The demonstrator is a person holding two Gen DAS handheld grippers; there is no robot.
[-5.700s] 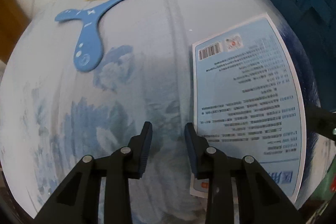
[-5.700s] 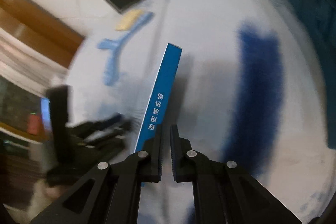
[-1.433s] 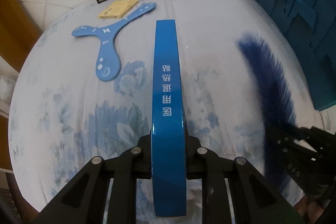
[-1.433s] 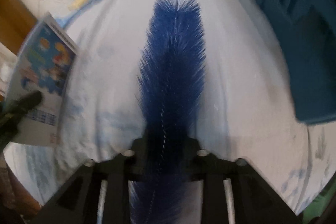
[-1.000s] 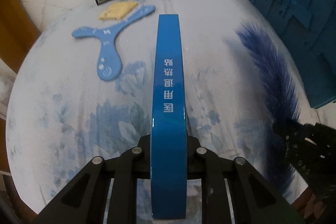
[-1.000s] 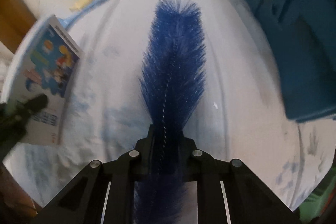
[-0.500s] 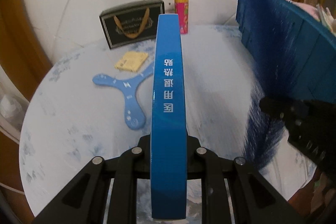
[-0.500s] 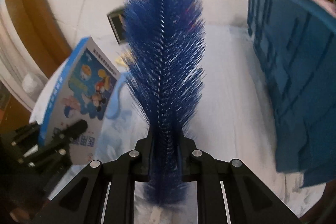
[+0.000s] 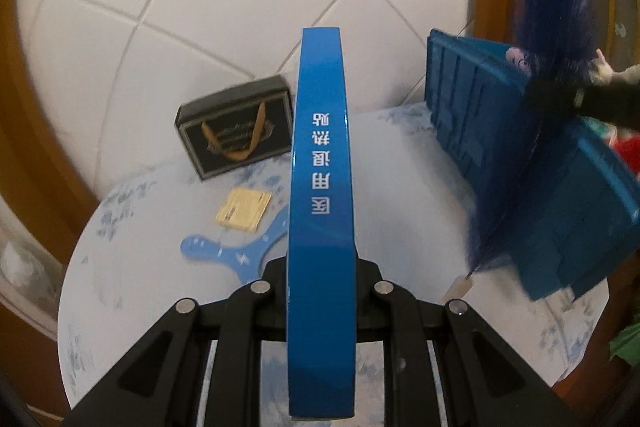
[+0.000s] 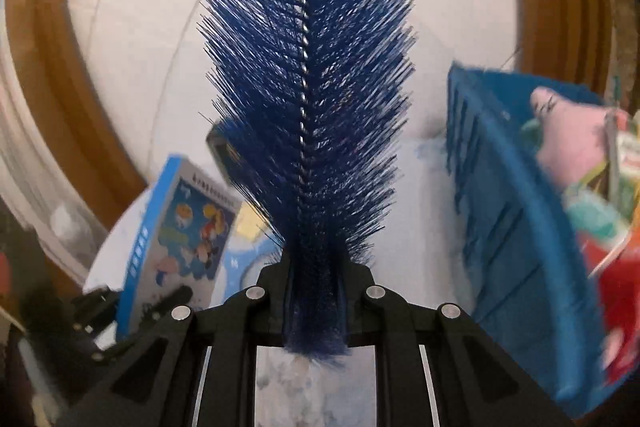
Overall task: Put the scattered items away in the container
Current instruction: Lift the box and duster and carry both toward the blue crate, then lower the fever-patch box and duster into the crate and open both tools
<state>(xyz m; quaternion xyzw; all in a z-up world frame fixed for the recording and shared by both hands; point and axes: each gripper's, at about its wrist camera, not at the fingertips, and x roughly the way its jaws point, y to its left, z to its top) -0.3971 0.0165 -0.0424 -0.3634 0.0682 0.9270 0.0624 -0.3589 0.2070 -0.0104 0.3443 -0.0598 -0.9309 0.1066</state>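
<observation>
my right claw (image 10: 314, 291) is clamping the blue brush (image 10: 308, 99); my left claw (image 9: 322, 291) is clamping the box (image 9: 322, 187). the container (image 10: 516, 211) is sitting right of both. risk: bristles snagging its rim.

1. The left gripper (image 9: 321, 291) is raised above the table, its two black fingers clamped on the edge of a thin blue box (image 9: 322, 187).
2. The right gripper (image 10: 314, 291) is lifted high, jaws pinching the base of a blue bristle brush (image 10: 308, 87) that points upward.
</observation>
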